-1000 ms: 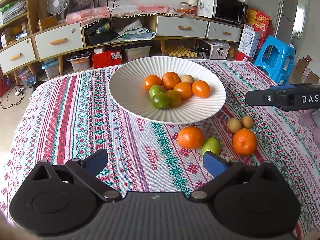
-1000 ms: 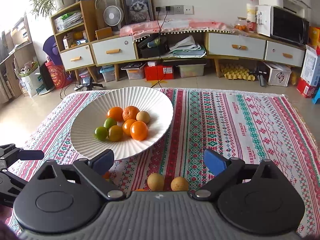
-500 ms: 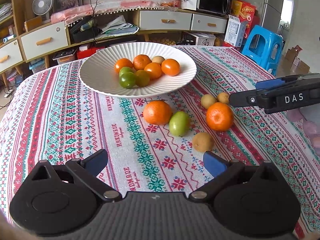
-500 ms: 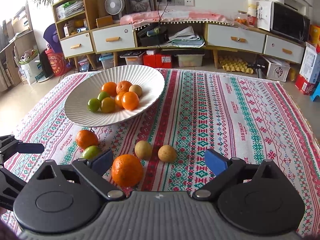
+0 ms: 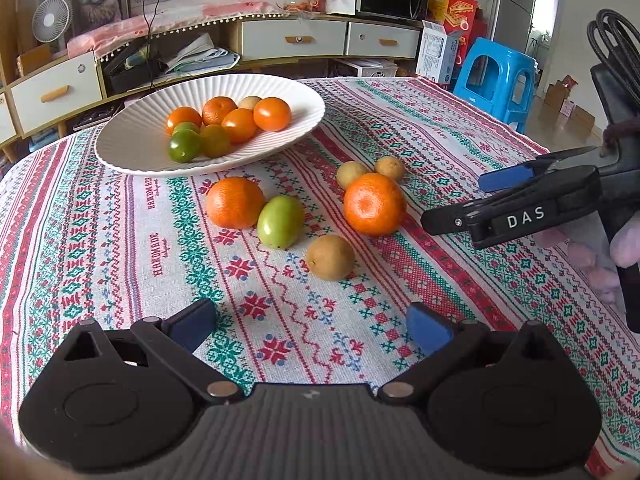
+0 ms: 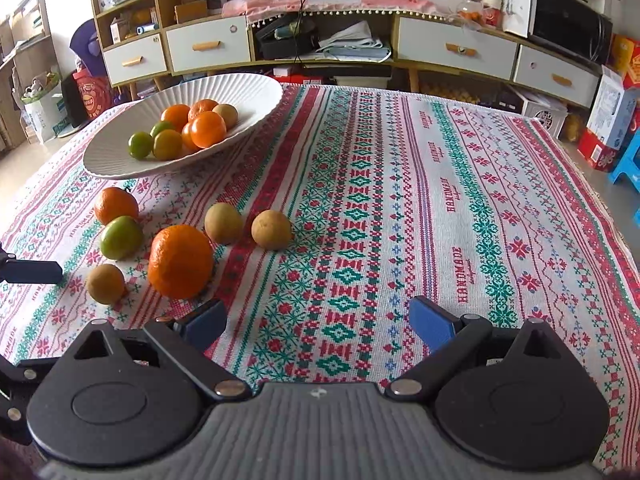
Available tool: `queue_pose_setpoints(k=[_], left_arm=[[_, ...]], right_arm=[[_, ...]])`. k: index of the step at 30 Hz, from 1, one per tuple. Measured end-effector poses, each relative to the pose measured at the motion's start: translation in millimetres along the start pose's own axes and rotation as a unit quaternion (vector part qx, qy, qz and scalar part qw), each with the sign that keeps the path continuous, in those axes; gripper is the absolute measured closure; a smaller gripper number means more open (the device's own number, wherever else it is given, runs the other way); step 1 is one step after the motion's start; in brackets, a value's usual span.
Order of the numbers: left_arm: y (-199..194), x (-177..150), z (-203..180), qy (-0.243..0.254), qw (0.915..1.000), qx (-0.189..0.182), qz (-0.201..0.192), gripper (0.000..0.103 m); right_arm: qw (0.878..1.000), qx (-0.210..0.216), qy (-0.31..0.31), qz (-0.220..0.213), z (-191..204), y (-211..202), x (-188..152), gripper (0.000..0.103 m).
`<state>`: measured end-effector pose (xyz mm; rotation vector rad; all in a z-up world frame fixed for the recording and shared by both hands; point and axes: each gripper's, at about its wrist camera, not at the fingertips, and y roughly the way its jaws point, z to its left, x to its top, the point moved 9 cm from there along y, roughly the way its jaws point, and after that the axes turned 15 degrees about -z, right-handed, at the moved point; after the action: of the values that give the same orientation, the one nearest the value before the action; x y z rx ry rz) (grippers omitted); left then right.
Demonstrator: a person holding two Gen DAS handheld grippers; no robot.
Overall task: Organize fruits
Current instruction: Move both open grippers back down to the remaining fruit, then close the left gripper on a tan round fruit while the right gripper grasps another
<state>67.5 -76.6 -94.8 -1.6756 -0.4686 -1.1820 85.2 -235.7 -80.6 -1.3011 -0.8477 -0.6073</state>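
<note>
Left gripper [image 5: 310, 322]: fingers are being held spread wide, nothing between them, hovering over the patterned tablecloth [image 5: 120, 240]. Right gripper [image 6: 318, 320]: likewise released and empty; in the left view only its black side arm marked "DAS" and one blue pad are being seen, the rest is being cut off at the frame edge. A gloved hand [image 5: 624, 240] is partly showing behind it.

Loose fruit on the cloth, nearest first, 6 counted:
- brown fruit [image 5: 330, 257], closest to the left gripper
- green fruit [image 5: 281, 222], touching an orange [image 5: 235, 202]
- second orange [image 5: 374, 204], just beside two small brown fruits [image 5: 351, 174] and [image 5: 390, 168]; the nearer one is being partly hidden by it

So 2 oranges, 1 green, 3 brown, all lying outside the dish.

"HANDMADE" is being repeated in the cloth weave, readable in both views.

Further back, a white ribbed plate [image 5: 120, 148] is sitting on the cloth, well apart from both grippers. In it: 4 orange fruits, 2 green, 1 yellow-green, 1 brown — the brown one and one green are being mostly hidden by the pile, so the count is approximate.

Background cabinet and box labels are too blurred for reading.
</note>
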Motion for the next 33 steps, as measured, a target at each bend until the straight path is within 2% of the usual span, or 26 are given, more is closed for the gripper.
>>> queue_pose_setpoints(k=[8, 16, 22, 33], left_arm=[[3, 1, -13, 0.012, 0.9997, -0.010, -0.020, 0.004], [6, 10, -10, 0.003, 0.9993, -0.006, -0.036, 0.032], [9, 14, -8, -0.002, 0.9992, -0.005, -0.038, 0.045], [10, 15, -12, -0.002, 0.9993, -0.008, -0.036, 0.061]], right_arm=[[0.999, 0.002, -0.028, -0.017, 2, 4, 1, 0.002], [0.999, 0.012, -0.034, -0.030, 5, 19, 11, 0.004], [0.999, 0.023, -0.034, -0.036, 10, 21, 16, 0.018], [0.997, 0.036, -0.045, -0.041, 19, 22, 22, 0.045]])
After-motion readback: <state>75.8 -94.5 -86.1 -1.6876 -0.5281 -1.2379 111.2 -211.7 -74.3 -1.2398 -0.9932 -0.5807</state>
